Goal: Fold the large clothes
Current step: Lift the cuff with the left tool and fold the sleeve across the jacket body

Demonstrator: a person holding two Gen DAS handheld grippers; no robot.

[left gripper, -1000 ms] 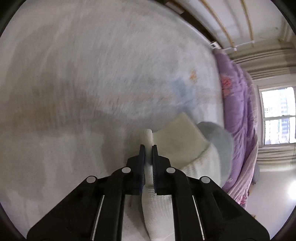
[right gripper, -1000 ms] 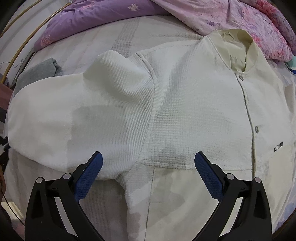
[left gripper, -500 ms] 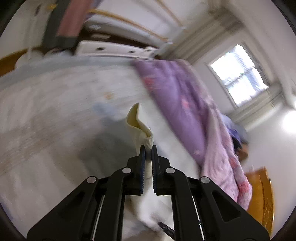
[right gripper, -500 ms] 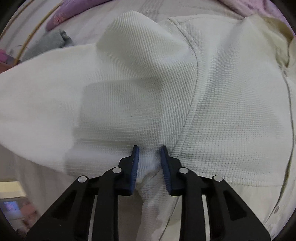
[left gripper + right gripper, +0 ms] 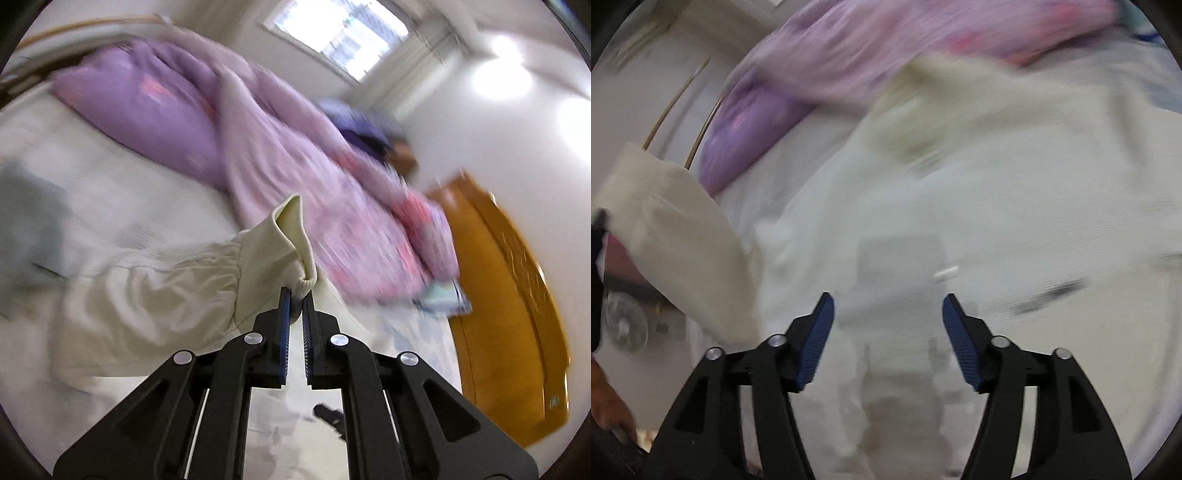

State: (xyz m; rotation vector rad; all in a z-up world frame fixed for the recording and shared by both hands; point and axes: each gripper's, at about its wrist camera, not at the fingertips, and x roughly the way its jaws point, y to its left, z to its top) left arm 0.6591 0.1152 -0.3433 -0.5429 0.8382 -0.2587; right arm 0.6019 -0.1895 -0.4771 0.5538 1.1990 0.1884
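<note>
- Clenching on the ribbed cuff of the cream jacket: left gripper, pads pinching the knit edge, cuff standing up just beyond the tips.
- Trailing left from that cuff: the gathered sleeve, sagging toward the white bedsheet.
- Standing released: right gripper, jaws having just been opening, blue pads well apart, nothing between them, only cloth below.
- Lying spread across the bed under the right gripper: the jacket body, blurred, with a small dark mark near the right and the collar region at the far side.
- Hanging raised at the left of the right wrist view: the sleeve, lifted clear of the sheet.
- Lying heaped along the far side of the bed: a purple quilt with pink patches, also showing in the right wrist view.
- Resting on the sheet at the near left: a grey cloth, blurred.
- Showing beyond the bed: pale walls, a bright window at the far top, an orange wooden door at the right.
- Curving at the far left: thin wooden rails of the bed frame.
- Standing low at the left of the right wrist view: what looks like a fan, too blurred for certainty.
</note>
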